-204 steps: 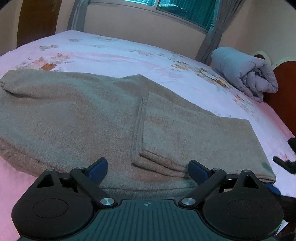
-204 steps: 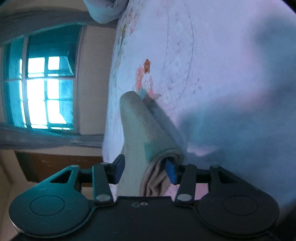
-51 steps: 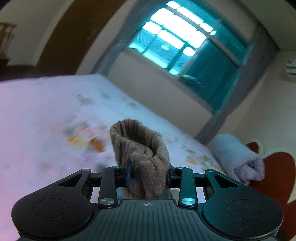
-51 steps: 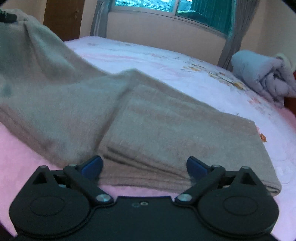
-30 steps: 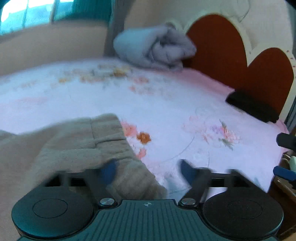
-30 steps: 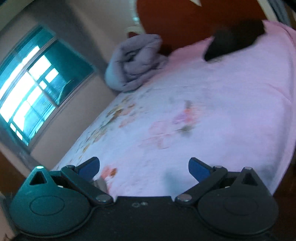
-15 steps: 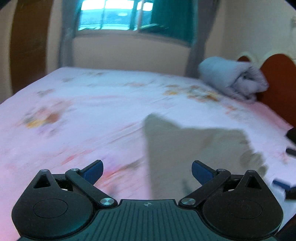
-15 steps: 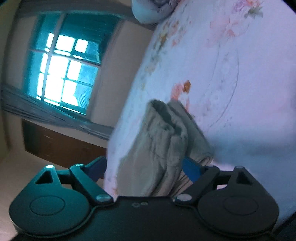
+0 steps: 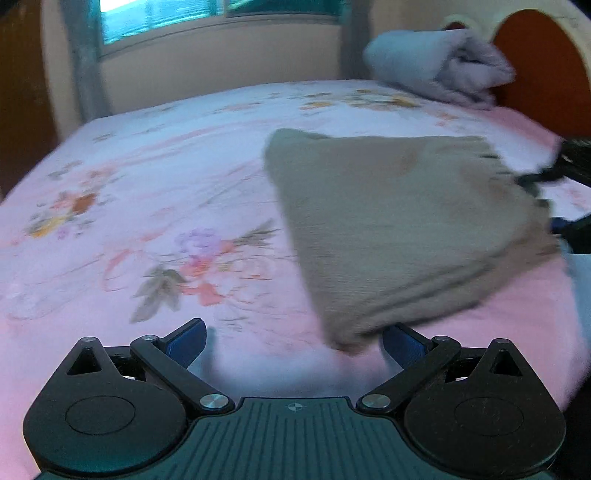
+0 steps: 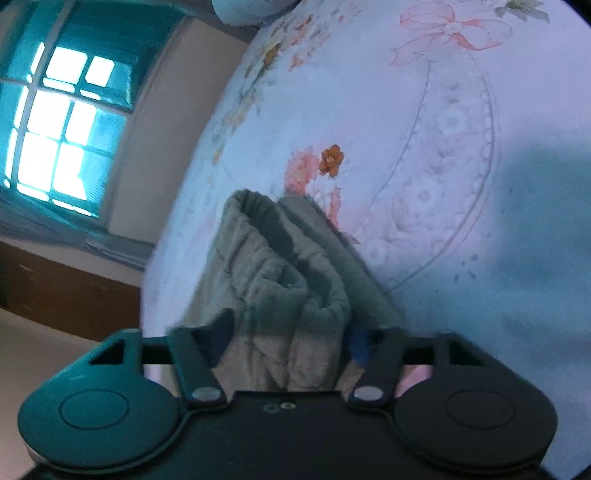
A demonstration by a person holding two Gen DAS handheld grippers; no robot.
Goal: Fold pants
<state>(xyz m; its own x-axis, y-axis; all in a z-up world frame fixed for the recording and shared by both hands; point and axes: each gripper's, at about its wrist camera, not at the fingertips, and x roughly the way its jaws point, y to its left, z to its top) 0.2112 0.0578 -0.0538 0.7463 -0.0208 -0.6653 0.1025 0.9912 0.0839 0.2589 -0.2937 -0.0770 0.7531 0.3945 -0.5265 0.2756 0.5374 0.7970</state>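
On the bed: your folded pants [image 9: 399,221] lie as a thick tan stack on the pink floral bedsheet [image 9: 155,206], right of centre in the left wrist view, with one near corner reaching almost to your left tool.
Left tool: your left tool [image 9: 293,341] hangs low over the sheet with its jaws spread wide and nothing between them; the near corner of the pants sits just beside the right blue pad, and blur keeps me from saying whether it touches.
Right tool: your right tool [image 10: 286,338] has just been closing its jaws, and a bunched edge of the pants [image 10: 280,280] fills the gap between them. Both blue pads look pressed into the cloth, though that view is soft near the pads.
Right tool seen from the left: a dark shape at the far right edge of the stack, which is likely your right tool [image 9: 550,177] at the pants' right side.
Pants edge: in the right wrist view the layers show as rounded folds standing up from the sheet, running away from the tool.
Far right on the bed: a rolled grey blanket [image 9: 436,66] lies against the red headboard [image 9: 539,66].
Far wall: a window [image 9: 207,18] with teal light sits above the far side of the bed.
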